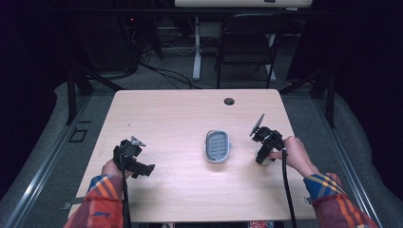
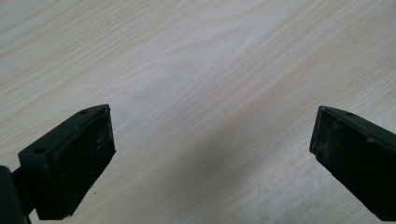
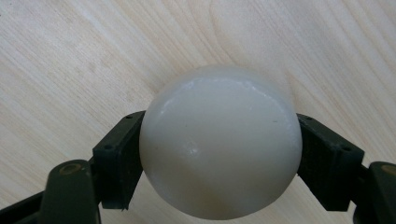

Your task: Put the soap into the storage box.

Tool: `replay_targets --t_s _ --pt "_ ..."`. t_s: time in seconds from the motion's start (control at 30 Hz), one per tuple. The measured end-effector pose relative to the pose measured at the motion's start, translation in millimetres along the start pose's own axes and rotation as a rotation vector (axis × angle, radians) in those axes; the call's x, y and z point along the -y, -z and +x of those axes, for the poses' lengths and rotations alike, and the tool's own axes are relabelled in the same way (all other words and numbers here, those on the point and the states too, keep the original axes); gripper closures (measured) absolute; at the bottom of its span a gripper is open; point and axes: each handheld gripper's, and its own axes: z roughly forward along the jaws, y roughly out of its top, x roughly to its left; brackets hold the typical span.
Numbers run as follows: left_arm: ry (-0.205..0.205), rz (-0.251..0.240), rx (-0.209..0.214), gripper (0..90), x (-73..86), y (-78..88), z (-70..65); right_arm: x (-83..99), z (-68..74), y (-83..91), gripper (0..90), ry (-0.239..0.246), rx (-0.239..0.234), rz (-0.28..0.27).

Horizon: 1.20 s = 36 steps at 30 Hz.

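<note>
A smooth white rounded object, ball-like, sits between the two black jaws of my right gripper, which is shut on it just above the wooden tabletop. From the high view, the right gripper is at the table's right side, pointing down. A grey oval dish with a ridged inside lies at the table's middle, left of that gripper. My left gripper is near the front left. Its jaws stand wide apart over bare wood, so the left gripper is open and holds nothing.
The light wooden table has a round cable hole near its far edge. Behind the table stand a dark folding chair and a white desk leg on a grey floor with cables.
</note>
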Motion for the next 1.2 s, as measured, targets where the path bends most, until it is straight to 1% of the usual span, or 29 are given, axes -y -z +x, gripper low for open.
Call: replay_targets --t_s 0.07,0.2,0.23,0.33,0.37,0.4,0.43,0.47,0.63,0.67,0.7,0.73,0.77,0.8,0.87,0.9,1.07,1.1,1.2 --pt "0.001 -0.001 -0.001 0.1 0.0 -0.1 0.0 -2.3 0.1 0.2 23.5 0.004 0.002 0.008" --pt "0.001 -0.002 0.000 0.1 0.1 -0.1 0.0 -7.1 0.5 0.1 23.5 0.012 0.001 0.006" --pt "0.001 -0.001 0.000 0.1 0.1 -0.2 0.1 -8.1 1.2 0.0 23.5 0.005 0.005 0.002" --pt "0.001 -0.002 0.001 0.1 0.1 -0.1 0.1 -11.3 1.5 1.1 23.5 0.010 0.001 0.007" --pt "0.000 0.001 0.002 0.1 0.1 -0.1 0.3 -13.8 2.3 0.9 23.5 0.007 0.001 -0.002" --pt "0.000 0.001 0.002 0.1 0.1 -0.1 0.3 -15.8 2.0 2.2 23.5 0.020 0.005 0.012" --pt "0.001 -0.002 0.001 0.0 0.2 -0.1 0.2 -16.1 3.5 0.6 23.5 0.004 0.004 -0.009" --pt "0.000 -0.002 0.001 0.1 0.2 0.0 0.2 -19.0 2.9 2.5 23.6 0.027 0.006 0.014" --pt "0.000 0.000 0.002 0.1 0.2 -0.3 0.2 -25.9 4.8 3.0 23.5 0.031 0.005 0.010" --pt "0.000 -0.001 0.001 0.1 0.2 -0.2 0.2 -27.7 5.6 2.6 23.5 0.030 0.005 -0.004" --pt "0.000 -0.001 0.001 0.1 0.2 -0.2 0.2 -29.6 5.7 3.6 23.5 0.036 0.004 0.000" --pt "0.001 -0.003 -0.007 0.1 0.4 -0.5 -0.3 -32.4 6.5 4.5 23.5 0.038 0.007 -0.006" --pt "0.000 0.000 0.000 0.1 0.2 -0.3 0.0 -34.1 6.2 6.4 23.5 0.048 0.011 0.015" --pt "0.000 0.000 -0.003 0.1 0.2 -0.4 -0.2 -34.7 7.4 5.4 23.5 0.034 0.006 -0.006" --pt "-0.001 0.000 -0.002 0.1 0.3 -0.5 -0.1 -37.2 7.8 6.3 23.5 0.040 0.009 -0.009" --pt "-0.001 0.002 -0.003 0.1 0.3 -0.5 -0.1 -38.6 7.5 7.9 23.5 0.049 0.012 0.009" --pt "-0.001 0.003 0.000 0.1 0.2 -0.9 -0.2 -43.4 8.2 8.7 23.5 0.059 0.012 0.008" --pt "-0.001 0.003 0.000 0.1 0.2 -0.9 -0.2 -44.0 8.6 8.9 23.6 0.054 0.010 0.009" --pt "0.000 0.001 -0.007 0.1 0.3 -1.3 -0.4 -46.0 8.1 9.9 23.5 0.057 0.011 0.006"
